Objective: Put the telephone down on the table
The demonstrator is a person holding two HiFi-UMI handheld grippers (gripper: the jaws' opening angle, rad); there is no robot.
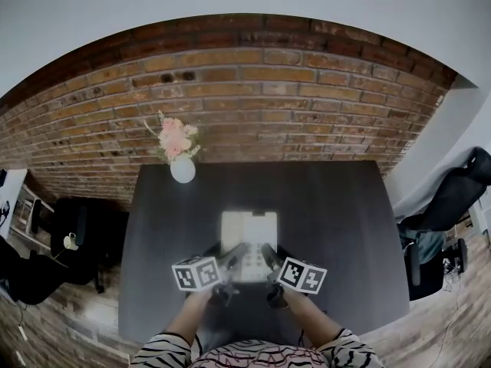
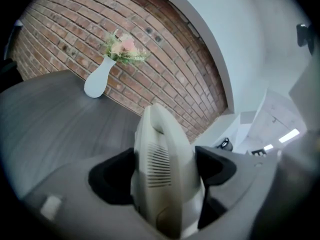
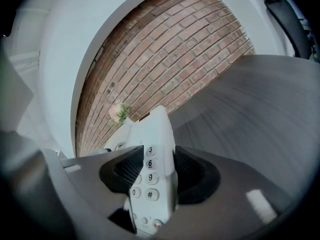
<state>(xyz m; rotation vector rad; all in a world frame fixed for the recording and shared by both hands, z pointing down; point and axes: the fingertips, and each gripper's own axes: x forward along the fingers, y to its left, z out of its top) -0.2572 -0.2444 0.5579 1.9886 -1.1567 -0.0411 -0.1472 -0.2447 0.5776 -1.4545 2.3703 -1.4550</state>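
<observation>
Nearest me, my left claw (image 1: pixel 230 257) and right claw (image 1: pixel 270 257) each pinch the telephone (image 1: pixel 249 242) at its near end, the left on the handset side and the right on the keypad side. It lies straight ahead between them, long axis running near to far, over the middle of the dark desk (image 1: pixel 330 221). I cannot tell whether its base touches yet. I judge a level lowering remains. At the far edge, left, a white vase (image 1: pixel 182 169) holds pink flowers (image 1: pixel 176 138).
</observation>
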